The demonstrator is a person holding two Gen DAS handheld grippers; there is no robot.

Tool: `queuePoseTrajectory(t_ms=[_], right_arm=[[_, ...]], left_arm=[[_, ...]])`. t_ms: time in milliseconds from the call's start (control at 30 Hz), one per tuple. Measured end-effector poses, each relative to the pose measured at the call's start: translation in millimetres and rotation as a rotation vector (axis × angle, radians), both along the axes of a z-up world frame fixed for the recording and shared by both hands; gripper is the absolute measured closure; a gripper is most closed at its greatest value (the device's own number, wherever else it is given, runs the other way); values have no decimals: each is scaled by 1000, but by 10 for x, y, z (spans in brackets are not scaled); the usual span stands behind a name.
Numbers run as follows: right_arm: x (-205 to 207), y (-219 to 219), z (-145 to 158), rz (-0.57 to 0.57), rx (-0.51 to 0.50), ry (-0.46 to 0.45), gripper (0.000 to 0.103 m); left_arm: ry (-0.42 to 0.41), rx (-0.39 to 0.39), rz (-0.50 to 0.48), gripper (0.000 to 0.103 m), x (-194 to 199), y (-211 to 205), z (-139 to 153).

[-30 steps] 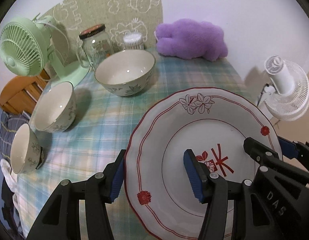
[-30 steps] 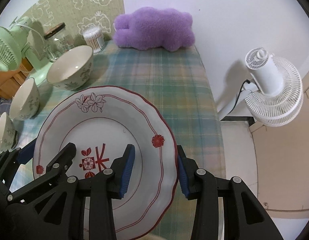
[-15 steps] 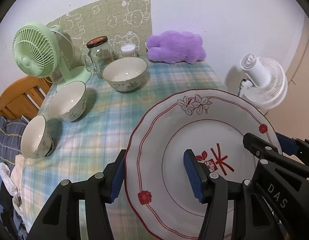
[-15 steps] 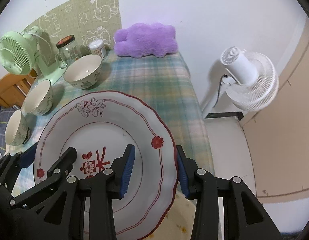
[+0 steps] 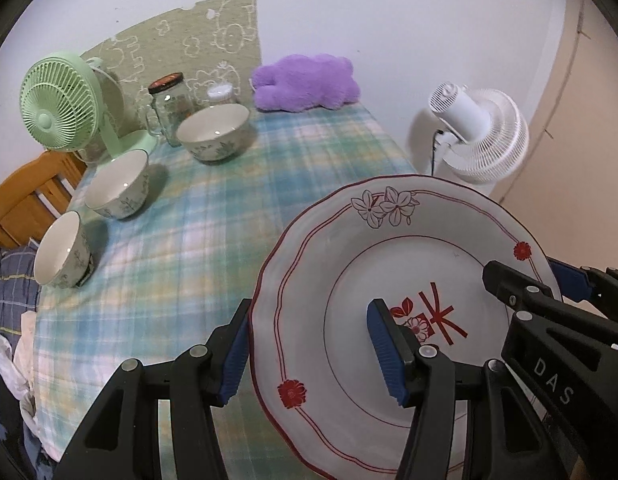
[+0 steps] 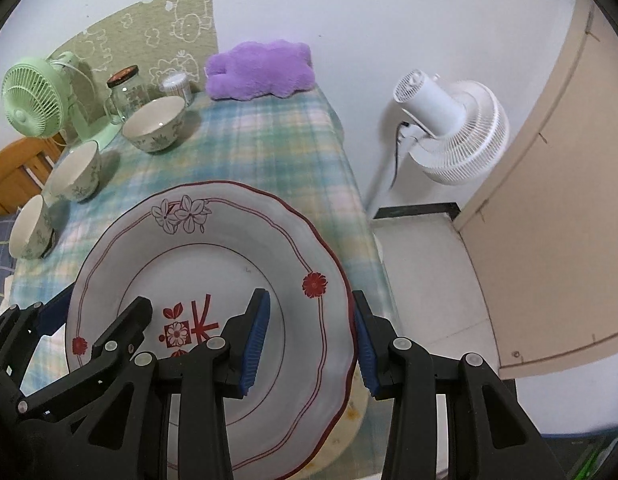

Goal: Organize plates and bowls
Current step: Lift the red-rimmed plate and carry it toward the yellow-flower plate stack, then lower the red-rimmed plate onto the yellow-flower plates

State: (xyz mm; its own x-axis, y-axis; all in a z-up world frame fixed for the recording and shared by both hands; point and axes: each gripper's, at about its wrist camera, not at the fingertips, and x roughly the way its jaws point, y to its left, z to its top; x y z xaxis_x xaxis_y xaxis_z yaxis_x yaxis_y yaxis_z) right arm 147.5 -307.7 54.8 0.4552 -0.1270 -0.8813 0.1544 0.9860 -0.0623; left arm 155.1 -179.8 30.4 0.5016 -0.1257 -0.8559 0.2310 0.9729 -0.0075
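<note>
**Plate lifted off the checked table**

Over the checked table [image 5: 213, 216], the plate [image 5: 389, 264] now rides higher than a second ago, both grippers' jaws pinching opposite rims: left gripper [image 5: 315, 354], right gripper [image 6: 309, 340]. Three bowls [image 5: 117, 190] wait; placing comes next

White plate [image 5: 409, 264] with red flowers; green-blue plaid tablecloth [image 5: 213, 216].

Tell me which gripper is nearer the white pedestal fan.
Right. The right gripper grips the plate's rim on the white fan's side; the left gripper grips the opposite rim.
</note>
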Motion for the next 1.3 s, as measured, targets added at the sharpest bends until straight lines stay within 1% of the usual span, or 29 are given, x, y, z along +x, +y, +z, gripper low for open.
queuePoseTrajectory(t_ms=[233, 400, 767, 1000, 1067, 1300], right_arm=[[-211, -89, -202, -24, -1, 46, 59], [-269, -171, -350, -43, 4, 81, 59], [-205, -263, -615, -57, 18, 150, 59], [-163, -259, -733, -58, 29, 175, 59], [-156, -256, -762, -56, 28, 180, 59], [-142, -289, -822, -71, 41, 190, 59]], left_arm=[[38, 14, -39, 45, -116, -102, -193], [68, 20, -65, 45, -175, -190, -320], [135, 45, -79, 45, -129, -269, -572], [169, 77, -86, 45, -113, -275, -693], [158, 97, -97, 45, -119, -296, -696], [148, 127, -118, 46, -118, -336, -716]])
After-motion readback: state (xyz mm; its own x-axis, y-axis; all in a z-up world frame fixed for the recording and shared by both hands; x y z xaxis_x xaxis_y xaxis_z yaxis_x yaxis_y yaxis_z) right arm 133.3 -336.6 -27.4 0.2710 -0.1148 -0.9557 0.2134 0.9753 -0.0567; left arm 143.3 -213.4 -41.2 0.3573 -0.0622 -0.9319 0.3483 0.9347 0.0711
